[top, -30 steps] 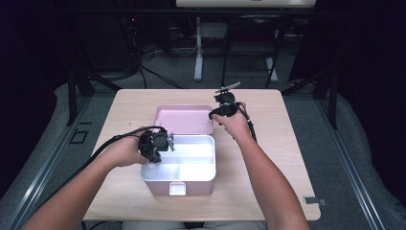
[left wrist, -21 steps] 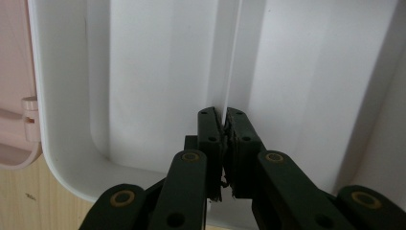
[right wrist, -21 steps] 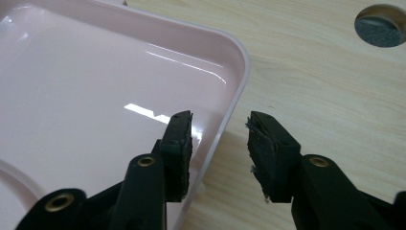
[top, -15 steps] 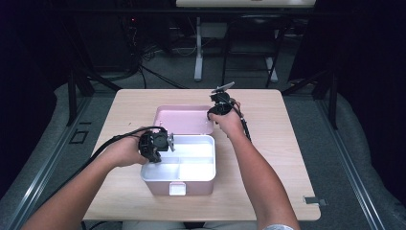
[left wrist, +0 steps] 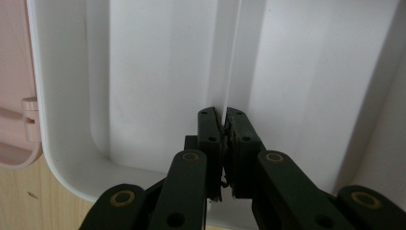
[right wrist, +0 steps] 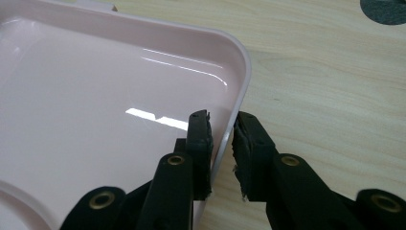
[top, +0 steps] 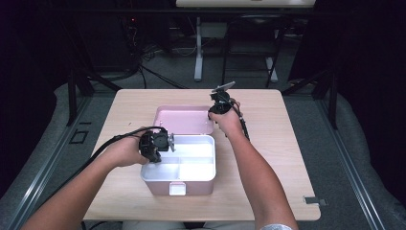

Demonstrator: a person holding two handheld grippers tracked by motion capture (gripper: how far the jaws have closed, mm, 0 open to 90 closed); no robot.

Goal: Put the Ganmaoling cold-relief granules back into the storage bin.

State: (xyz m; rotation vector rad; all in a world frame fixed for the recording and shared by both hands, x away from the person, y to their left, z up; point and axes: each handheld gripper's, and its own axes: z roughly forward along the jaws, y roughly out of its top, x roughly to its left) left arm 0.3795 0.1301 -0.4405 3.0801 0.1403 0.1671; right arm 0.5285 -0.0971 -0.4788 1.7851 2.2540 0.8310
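A white lunch box (top: 191,171) with inner dividers stands open on the table, and its pink lid (top: 182,120) lies flat behind it. My left gripper (top: 168,142) reaches in over the box's left wall. In the left gripper view it (left wrist: 224,129) is shut on a thin white divider of the box (left wrist: 158,72). My right gripper (top: 213,115) is at the lid's right edge. Its jaws (right wrist: 222,139) have just been closing and straddle the lid's rim (right wrist: 242,72), one pad inside the lid and one outside, pinching it.
The light wooden table (top: 287,143) has bare room to the right and left of the box. A hinge tab of the pink lid (left wrist: 28,120) shows beside the box's corner. Dark floor, cables and desk legs lie beyond the far edge.
My right hand has shifted slightly toward the lid's right edge. The left hand and the box have stayed where they were.
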